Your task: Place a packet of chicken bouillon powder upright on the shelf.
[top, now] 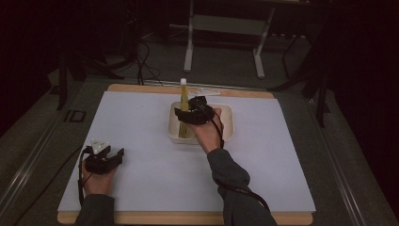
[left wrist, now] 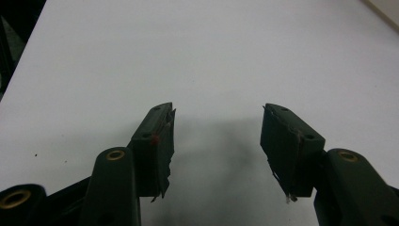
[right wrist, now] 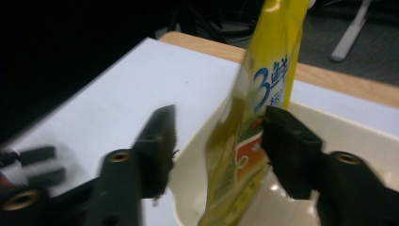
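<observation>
A tall yellow pouch (top: 183, 104) with a white cap stands upright in a cream rectangular bowl (top: 227, 113) at the middle of the white mat. In the right gripper view the pouch (right wrist: 263, 94) shows blue print and sits between the jaws of my right gripper (right wrist: 221, 117), which is open. One jaw lies against the pouch and the other stands well clear of it. From the high view my right gripper (top: 190, 115) is at the pouch's lower half. My left gripper (top: 115, 155) rests open over the bare mat at front left, with nothing between its fingers (left wrist: 160, 136).
The white mat (top: 141, 127) covers a wooden board whose edge (top: 188, 217) shows at the front. Beyond the table's far edge stand the grey metal legs of a frame (top: 189, 42) on a dark floor, with cables.
</observation>
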Demonstrator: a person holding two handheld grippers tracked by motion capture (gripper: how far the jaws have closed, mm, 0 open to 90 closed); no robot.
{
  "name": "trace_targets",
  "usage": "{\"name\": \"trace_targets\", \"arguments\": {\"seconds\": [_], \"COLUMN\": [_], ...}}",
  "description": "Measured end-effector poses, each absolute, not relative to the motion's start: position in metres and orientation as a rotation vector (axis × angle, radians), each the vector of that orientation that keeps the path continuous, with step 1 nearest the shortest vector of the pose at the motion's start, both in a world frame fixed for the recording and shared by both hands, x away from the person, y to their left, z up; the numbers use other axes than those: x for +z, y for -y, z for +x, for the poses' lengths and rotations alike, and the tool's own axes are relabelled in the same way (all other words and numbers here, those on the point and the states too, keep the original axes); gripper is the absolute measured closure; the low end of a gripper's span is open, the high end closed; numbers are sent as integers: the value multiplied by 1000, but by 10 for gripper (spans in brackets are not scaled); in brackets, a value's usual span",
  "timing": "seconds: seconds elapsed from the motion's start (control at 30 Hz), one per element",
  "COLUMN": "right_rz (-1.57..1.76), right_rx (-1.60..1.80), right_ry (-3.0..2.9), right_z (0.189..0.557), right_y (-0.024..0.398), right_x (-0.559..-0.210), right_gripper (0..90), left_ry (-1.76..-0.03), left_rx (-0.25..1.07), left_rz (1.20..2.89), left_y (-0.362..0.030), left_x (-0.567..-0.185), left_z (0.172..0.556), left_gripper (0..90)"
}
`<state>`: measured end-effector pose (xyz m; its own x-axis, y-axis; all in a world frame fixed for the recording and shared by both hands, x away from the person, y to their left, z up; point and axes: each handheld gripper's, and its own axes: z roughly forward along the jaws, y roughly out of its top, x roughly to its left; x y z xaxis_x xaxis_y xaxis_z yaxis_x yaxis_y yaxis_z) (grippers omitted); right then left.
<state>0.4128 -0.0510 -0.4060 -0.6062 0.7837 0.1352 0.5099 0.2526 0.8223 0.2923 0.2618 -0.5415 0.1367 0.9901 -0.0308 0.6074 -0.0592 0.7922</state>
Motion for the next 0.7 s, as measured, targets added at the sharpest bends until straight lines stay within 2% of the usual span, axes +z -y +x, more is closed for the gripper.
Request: {"name": "trace_targets", "arguments": {"seconds": [0.7], "right_rz": [1035], "right_rx": [1078], "right_ry": [-2477], "right_z": [384], "right_y": [79], "right_x": [-402], "right_gripper": [286], "left_ry": [-1551], "left_rx": [732], "left_rz": [1740], "left_y": [-262], "left_x": [-541], "left_z": [292], "left_gripper": [434]}}
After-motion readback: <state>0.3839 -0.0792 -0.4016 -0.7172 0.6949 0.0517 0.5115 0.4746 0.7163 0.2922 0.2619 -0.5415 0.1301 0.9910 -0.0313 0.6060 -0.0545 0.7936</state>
